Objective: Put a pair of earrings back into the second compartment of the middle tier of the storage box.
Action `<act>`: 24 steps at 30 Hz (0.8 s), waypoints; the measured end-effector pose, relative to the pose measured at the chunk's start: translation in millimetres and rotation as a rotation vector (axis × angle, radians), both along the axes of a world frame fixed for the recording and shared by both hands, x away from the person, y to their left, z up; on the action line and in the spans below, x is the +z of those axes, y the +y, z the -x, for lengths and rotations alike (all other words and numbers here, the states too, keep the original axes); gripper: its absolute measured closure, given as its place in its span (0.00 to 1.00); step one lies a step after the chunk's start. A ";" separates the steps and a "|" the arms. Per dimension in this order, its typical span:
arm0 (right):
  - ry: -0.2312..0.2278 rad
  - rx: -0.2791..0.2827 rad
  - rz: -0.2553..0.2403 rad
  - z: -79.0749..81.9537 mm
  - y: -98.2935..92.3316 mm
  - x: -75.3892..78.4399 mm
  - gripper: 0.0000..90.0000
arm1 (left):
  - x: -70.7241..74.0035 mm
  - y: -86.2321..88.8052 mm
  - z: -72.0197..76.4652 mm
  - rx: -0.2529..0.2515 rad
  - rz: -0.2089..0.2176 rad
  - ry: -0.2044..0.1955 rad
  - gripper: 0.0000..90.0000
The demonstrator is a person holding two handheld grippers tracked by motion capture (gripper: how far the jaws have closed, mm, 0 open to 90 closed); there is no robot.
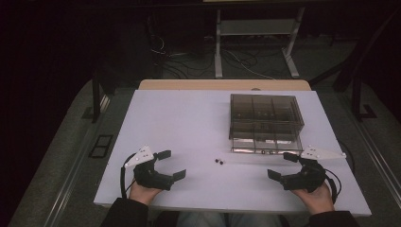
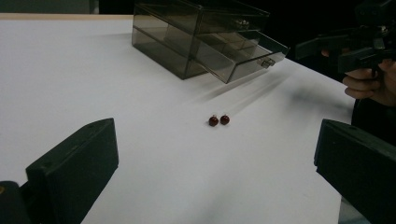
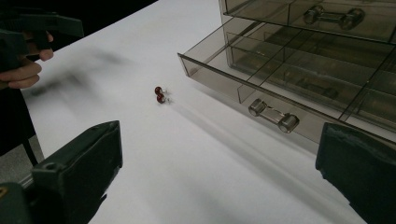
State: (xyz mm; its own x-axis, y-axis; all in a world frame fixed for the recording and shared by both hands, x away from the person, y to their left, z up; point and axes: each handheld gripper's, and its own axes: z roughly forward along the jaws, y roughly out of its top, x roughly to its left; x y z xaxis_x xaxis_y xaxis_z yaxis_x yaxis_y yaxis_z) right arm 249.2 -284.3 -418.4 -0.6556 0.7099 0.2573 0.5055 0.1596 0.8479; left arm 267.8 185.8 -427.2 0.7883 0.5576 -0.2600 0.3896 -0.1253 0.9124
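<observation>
Two small dark red beads (image 1: 220,161) (image 2: 219,120) (image 3: 160,94) lie side by side on the white table (image 1: 189,123), in front of a smoky clear drawer box (image 1: 265,120) (image 2: 201,35). Its lower drawer (image 1: 265,144) (image 3: 289,74) is pulled out, with a clear handle (image 3: 273,115) on the front. My left gripper (image 1: 171,164) (image 2: 217,163) rests at the near left edge, jaws wide open and empty. My right gripper (image 1: 283,165) (image 3: 219,163) rests at the near right edge, open too, just before the drawer.
The table's near edge (image 1: 227,205) runs under both hands. Beyond the far edge stand metal stand legs (image 1: 255,42) and cables (image 1: 179,56) on a dark floor. Bare white surface lies between the grippers and left of the box.
</observation>
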 end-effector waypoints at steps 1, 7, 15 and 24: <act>0.005 0.001 0.001 0.1 0.3 0.2 0.00 | 0.0 0.0 -0.1 0.001 0.004 0.004 0.00; 0.002 0.006 0.004 0.8 0.2 -0.1 0.00 | -1.0 -0.1 -0.9 -0.008 0.004 0.017 0.00; 0.009 0.012 0.005 0.4 0.8 -0.5 0.00 | -1.0 -0.1 0.1 -0.003 -0.008 0.014 0.00; 0.020 0.013 0.003 -0.3 -0.8 -0.2 0.00 | -0.2 0.6 1.0 0.008 -0.012 0.030 0.00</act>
